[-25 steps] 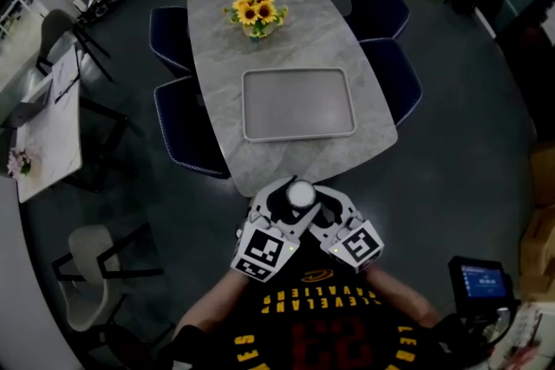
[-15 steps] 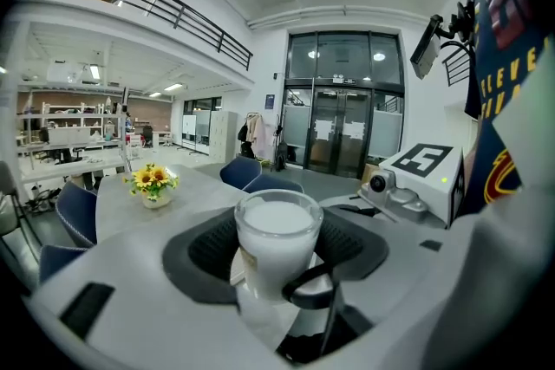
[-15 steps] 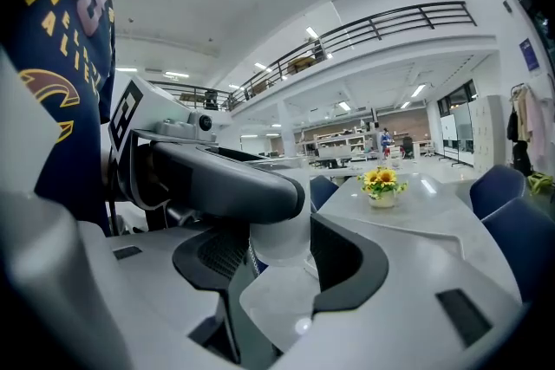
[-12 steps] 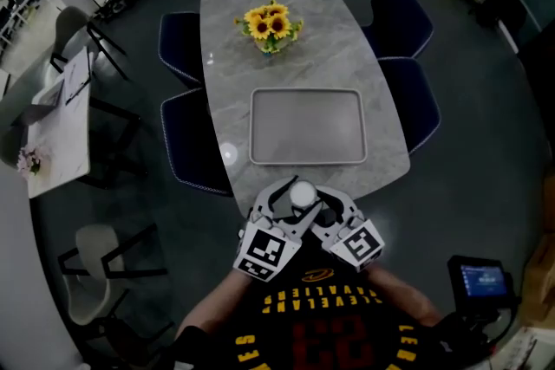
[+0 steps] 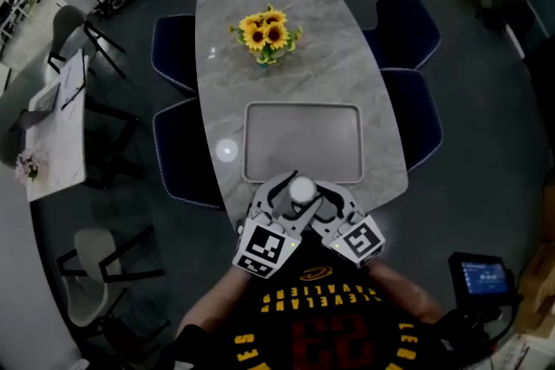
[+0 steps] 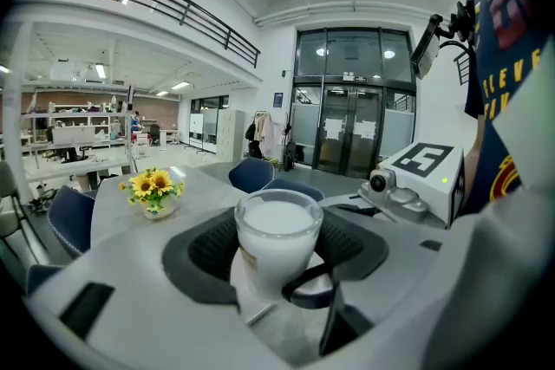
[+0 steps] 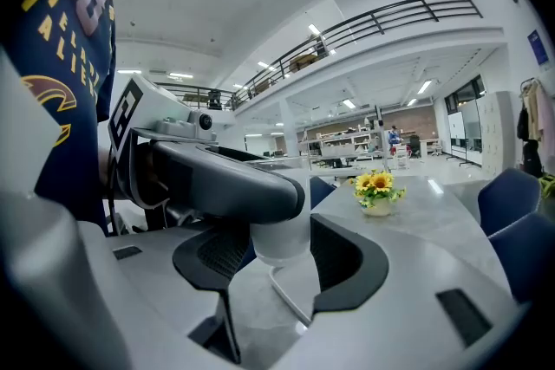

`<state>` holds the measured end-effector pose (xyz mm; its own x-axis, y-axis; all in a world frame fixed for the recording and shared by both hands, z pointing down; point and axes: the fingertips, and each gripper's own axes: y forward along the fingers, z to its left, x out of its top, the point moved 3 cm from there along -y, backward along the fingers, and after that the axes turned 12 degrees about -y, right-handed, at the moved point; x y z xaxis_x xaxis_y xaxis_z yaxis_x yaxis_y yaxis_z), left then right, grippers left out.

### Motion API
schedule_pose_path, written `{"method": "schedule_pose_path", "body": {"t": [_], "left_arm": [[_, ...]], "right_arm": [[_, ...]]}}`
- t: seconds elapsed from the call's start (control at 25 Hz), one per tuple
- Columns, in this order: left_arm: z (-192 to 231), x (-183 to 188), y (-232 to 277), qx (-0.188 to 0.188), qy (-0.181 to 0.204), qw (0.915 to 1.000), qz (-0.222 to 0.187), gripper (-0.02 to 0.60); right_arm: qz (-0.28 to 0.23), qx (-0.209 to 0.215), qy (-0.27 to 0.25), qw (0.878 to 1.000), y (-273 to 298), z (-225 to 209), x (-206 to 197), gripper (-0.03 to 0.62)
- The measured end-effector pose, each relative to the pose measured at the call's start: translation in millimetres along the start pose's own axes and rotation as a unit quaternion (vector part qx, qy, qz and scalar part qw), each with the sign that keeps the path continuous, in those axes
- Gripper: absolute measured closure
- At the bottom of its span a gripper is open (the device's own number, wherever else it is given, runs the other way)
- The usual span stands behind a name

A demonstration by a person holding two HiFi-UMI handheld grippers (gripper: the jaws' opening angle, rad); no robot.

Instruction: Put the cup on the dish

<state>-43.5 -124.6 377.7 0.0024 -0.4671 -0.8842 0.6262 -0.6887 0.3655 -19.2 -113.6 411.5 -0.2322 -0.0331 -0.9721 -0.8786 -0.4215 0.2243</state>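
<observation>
The left gripper's [image 6: 276,262] pads [image 6: 212,251] stand wide apart because the cup [image 6: 277,231] fills the gap between them: they press on its sides and hold it upright, mouth up. That keeps the white contents, which reach almost to the brim, from tipping out.

The right gripper [image 7: 282,264] comes in crosswise, and its pads [image 7: 351,260] close on the lower part of the same cup. One left jaw lies across the top of the right gripper view. A second grip from another side probably serves to steady a full, smooth-walled cup while it is carried.

In the head view both grippers meet in a V with the cup at its tip, held close in front of the person's body. The cup sits at the near rim of the dish [image 5: 303,139], not yet over its middle, and how high above it I cannot tell.

The dish, a flat rectangular tray, lies bare, so any spot on it will do. Beyond its far rim stand flowers [image 5: 265,32], well clear. The table [image 5: 347,69] under the dish is otherwise open.

By my reading the carry is nearly over; moving forward over the dish and lowering the cup remain.
</observation>
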Motion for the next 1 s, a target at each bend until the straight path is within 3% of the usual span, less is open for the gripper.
{"method": "schedule_pose_path", "body": {"t": [0.24, 0.72, 1.0], "left_arm": [[25.0, 15.3, 59.0, 0.015, -0.003, 0.9999, 0.005, 0.313], [35.1, 24.4, 55.5, 0.028, 0.012, 0.9995, 0.000, 0.313], [36.7, 28.5, 57.2, 0.033, 0.024, 0.9989, 0.023, 0.313]], "right_arm": [[0.000, 0.017, 0.002, 1.000, 14.3, -62.5, -17.7, 0.379], [-0.003, 0.020, -0.025, 0.999, 26.1, -67.0, -8.1, 0.379], [0.004, 0.003, -0.061, 0.998, 27.8, -73.5, -4.1, 0.379]]}}
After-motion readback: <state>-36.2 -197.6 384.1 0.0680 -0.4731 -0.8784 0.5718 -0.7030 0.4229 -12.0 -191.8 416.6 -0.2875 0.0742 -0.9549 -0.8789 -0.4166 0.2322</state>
